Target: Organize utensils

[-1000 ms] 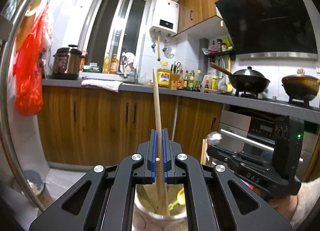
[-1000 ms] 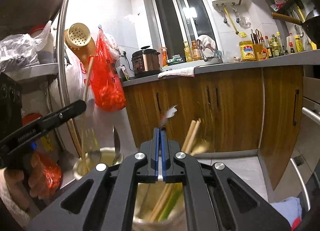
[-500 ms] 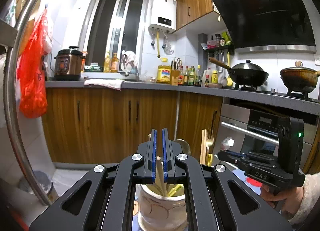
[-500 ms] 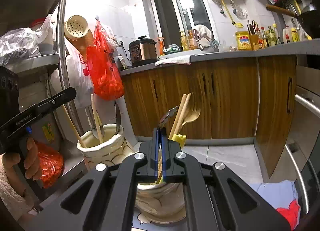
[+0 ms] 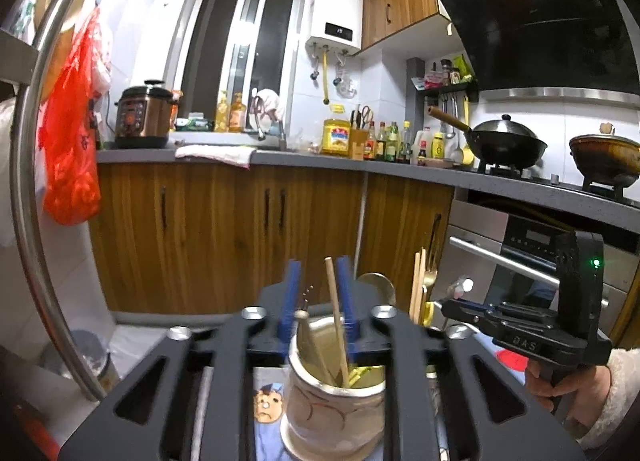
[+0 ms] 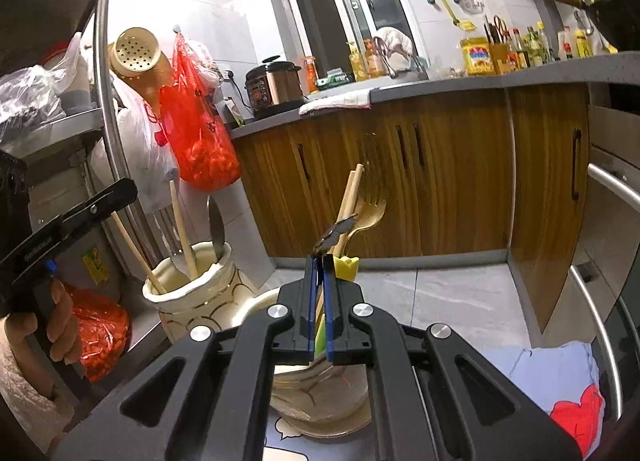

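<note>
Left claw (image 5: pixel 316 301) is standing with its blue pads clearly parted, gripping nothing; a wooden chopstick (image 5: pixel 335 321) is rising between the pads without visibly touching either, its lower end sitting inside the cream ceramic holder (image 5: pixel 334 409) directly below and ahead of the claw. A dark pointed utensil handle (image 5: pixel 308 335) is leaning in the same holder just left of the chopstick, and yellow-green pieces are lying at the holder's inner right; what they are cannot be told. Right claw (image 6: pixel 319 301) is showing its pads drawn nearly together with only a narrow slit between them; a thin stick and something green are showing in that slit, but contact cannot be confirmed from this view. Directly ahead of the right claw a second ceramic holder (image 6: pixel 320 393) is carrying a pair of wooden chopsticks (image 6: pixel 350 197), a gold fork (image 6: pixel 366 217) and a yellow-topped item (image 6: pixel 346 267), all leaning up and to the right. To the left of the right claw the first holder (image 6: pixel 196 293) is standing well apart, with wooden sticks and a spoon (image 6: pixel 216 229) upright in it. Both holders are resting on a printed cloth (image 5: pixel 266 405) beneath the claws.
</note>
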{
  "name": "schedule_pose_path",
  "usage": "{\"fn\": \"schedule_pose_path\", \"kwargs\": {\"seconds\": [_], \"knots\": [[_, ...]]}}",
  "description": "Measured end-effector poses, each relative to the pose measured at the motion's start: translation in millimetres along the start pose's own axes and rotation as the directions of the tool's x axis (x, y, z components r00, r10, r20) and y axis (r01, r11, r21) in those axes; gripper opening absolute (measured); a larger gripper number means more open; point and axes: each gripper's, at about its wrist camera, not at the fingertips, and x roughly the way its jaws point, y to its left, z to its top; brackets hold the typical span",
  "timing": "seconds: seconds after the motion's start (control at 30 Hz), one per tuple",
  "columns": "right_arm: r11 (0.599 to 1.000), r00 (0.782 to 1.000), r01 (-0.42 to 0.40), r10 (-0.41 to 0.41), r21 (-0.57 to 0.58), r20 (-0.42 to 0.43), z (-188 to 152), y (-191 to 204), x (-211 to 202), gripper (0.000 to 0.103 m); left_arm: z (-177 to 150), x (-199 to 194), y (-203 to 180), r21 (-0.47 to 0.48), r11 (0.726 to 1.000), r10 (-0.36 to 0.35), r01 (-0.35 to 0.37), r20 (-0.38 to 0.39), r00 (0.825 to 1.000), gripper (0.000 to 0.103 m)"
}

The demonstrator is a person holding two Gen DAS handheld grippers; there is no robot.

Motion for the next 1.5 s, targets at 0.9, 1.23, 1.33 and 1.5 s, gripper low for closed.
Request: {"fn": "schedule_pose_path", "kwargs": {"seconds": [0.9,1.23,1.33,1.5], "knots": [[0.997,0.996,0.081,-0.081,-0.008,-0.037,7,15,-81,0.067,5,-72,-24,-0.022,0.998,0.064,-0.067,-0.109,0.992,0.076],[0.992,0.988,0.115,-0.12,-0.053,-0.1,-18,44,-128,0.085,-21,-99,-53,-0.014,0.992,0.122,-0.129,-0.237,0.964,0.092],[0.99,0.986,0.125,-0.132,-0.067,-0.098,-24,50,-135,0.091,-27,-104,-59,-0.009,0.987,0.151,-0.158,-0.247,0.957,0.095],[0.986,0.987,0.134,-0.142,-0.099,-0.078,-28,63,-144,0.097,-34,-106,-66,0.0,0.982,0.183,-0.191,-0.279,0.943,0.095]]}}
